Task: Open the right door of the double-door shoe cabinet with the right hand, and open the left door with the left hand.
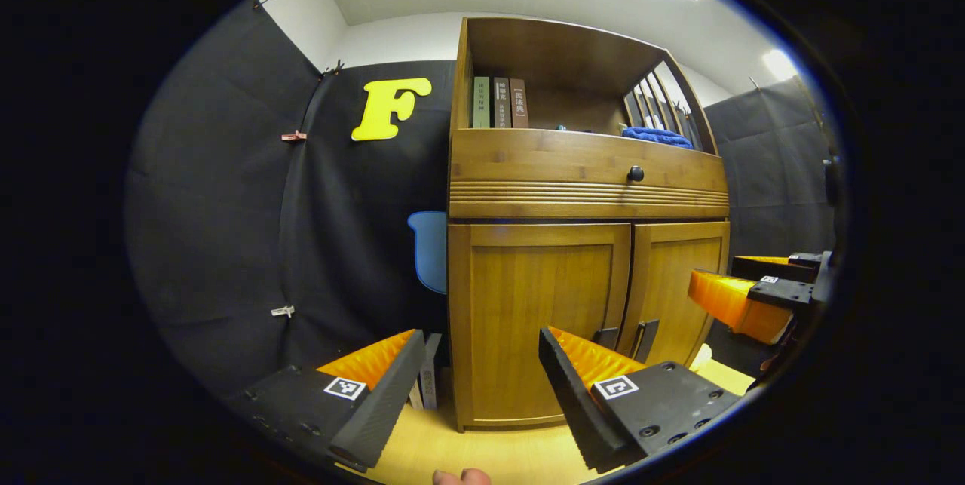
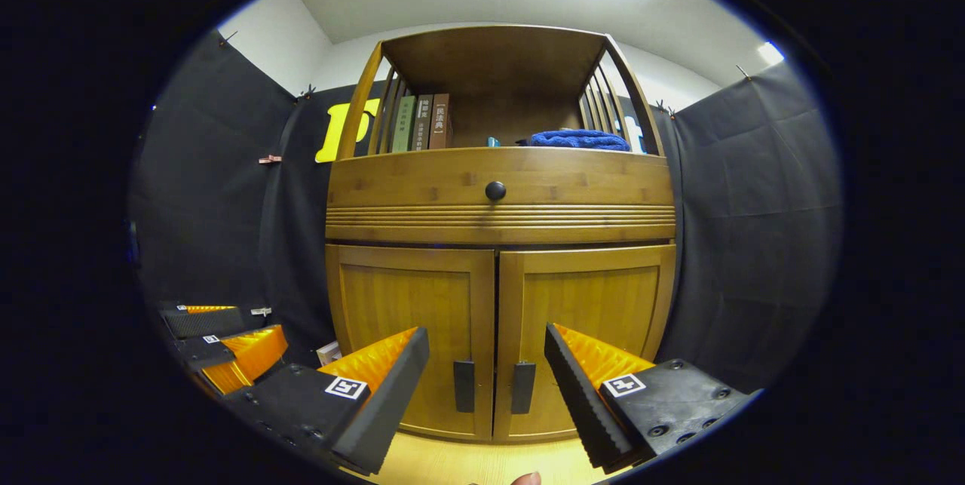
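Shoe cabinet (image 2: 497,244): wooden, standing against the far cloth wall of the booth, on a pale wood floor (image 2: 452,462).
Right door (image 2: 592,342): shut, flush with its frame; dark upright handle (image 2: 522,387) at its inner edge, untouched.
Left door (image 2: 411,342): shut likewise; handle (image 2: 464,385) just beside the other, across the centre seam.
Drawer (image 2: 497,187) above the doors: closed, with one round knob (image 2: 495,190).
Open shelf on top: three books (image 2: 422,123) upright at the left, a folded blue cloth (image 2: 577,139) at the right.
Right gripper (image 2: 482,387): jaws spread wide, holding nothing, facing the two handles, near but apart from them.
Left gripper (image 1: 482,379): jaws likewise spread and empty, facing the left door from the left, clear of it.
Blue chair (image 1: 430,247): partly hidden behind the cabinet's left side.
Progress: neither door was opened; both grasps and both pulls appeared to remain.
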Tool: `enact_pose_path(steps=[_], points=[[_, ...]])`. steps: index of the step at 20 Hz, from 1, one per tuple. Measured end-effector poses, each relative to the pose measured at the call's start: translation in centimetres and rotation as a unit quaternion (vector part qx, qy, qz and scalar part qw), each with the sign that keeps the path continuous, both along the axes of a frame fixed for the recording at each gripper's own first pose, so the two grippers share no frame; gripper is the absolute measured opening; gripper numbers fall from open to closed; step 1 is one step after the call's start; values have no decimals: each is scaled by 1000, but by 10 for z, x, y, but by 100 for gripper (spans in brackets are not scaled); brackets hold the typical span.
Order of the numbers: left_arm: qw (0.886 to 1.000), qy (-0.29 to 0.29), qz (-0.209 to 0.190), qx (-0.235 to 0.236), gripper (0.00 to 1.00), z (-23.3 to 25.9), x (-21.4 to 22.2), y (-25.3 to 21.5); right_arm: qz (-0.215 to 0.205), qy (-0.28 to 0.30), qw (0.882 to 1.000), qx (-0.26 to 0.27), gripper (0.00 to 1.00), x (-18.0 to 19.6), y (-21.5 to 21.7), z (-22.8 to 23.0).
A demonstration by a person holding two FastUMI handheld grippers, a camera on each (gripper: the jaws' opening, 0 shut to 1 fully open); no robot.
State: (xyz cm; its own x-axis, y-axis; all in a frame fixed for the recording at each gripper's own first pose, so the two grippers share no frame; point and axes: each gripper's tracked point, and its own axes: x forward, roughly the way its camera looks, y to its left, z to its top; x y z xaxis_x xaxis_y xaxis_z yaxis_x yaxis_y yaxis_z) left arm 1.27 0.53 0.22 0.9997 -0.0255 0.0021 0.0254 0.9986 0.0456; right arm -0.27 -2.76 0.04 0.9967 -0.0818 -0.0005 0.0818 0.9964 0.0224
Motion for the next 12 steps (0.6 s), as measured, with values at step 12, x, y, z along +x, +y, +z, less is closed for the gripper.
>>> enact_pose_path(steps=[12], points=[[1000,4,-21,16,92,-19,-1,-18,-2,59,998,17,98,72,-38,-111]])
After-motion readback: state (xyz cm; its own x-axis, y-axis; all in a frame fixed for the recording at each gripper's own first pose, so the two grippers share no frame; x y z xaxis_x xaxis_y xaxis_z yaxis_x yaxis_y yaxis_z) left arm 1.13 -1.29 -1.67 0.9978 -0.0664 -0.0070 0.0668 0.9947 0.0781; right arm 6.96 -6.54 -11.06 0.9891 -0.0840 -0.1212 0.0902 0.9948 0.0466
